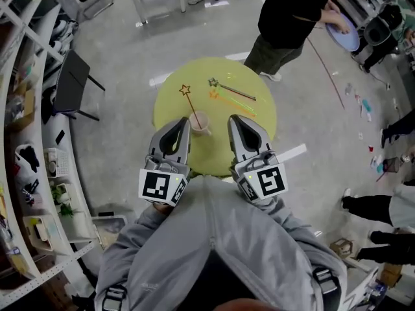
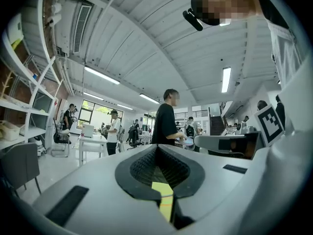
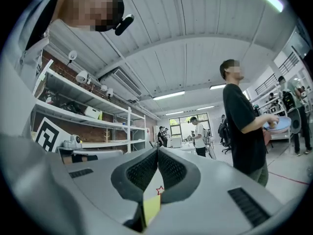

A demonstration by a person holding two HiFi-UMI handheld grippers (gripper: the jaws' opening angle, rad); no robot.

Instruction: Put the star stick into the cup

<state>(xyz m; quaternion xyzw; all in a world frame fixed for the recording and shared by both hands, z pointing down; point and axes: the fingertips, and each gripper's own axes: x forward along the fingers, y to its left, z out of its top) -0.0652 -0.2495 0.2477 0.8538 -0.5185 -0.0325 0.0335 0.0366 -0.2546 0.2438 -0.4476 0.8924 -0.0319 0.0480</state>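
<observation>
Marker squares on left gripper (image 1: 183,123), right gripper (image 1: 233,119); star stick (image 1: 190,103) in cup (image 1: 202,126).

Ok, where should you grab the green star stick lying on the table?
Probably mid-shaft on the green star stick, coming straight down from above and pinching across it. It lies flat on the table, its shaft is thin, and an orange star stick lies close beside it.

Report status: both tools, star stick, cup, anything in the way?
Left tool shut, empty; right tool shut, empty. One star stick stands in cup. Two spare sticks on table, clear of cup.
</observation>
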